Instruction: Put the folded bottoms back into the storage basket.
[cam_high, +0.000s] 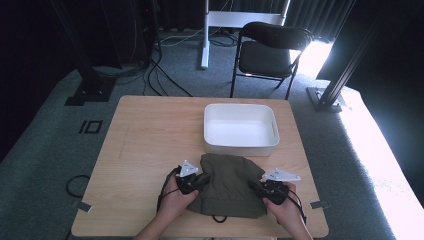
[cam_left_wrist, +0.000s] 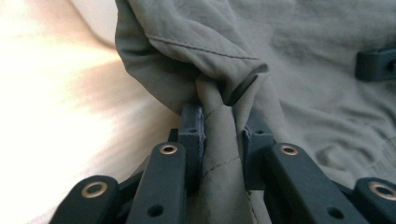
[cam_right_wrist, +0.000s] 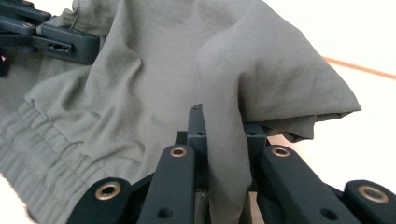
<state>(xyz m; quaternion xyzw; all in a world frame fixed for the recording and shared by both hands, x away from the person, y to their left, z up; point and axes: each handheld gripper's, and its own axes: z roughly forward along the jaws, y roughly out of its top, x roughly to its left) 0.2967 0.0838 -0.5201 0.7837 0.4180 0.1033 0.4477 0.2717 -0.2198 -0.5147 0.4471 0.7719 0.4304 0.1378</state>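
two grippers pinch one olive-green garment (cam_high: 227, 186), which lies bunched on the near part of the wooden table (cam_high: 150, 145), just in front of a white rectangular bin (cam_high: 240, 129). left gripper (cam_left_wrist: 223, 123) is clenched on a gathered fold at the garment's left edge, cloth squeezed between its jaws beside a dark drawstring end (cam_left_wrist: 239, 88). right gripper (cam_right_wrist: 223, 122) is clamped on a fold at the right edge, fabric draping over its tips. an elastic ribbed waistband (cam_right_wrist: 32, 140) shows in the right gripper view. a black folding chair (cam_high: 270, 52) stands beyond the table.
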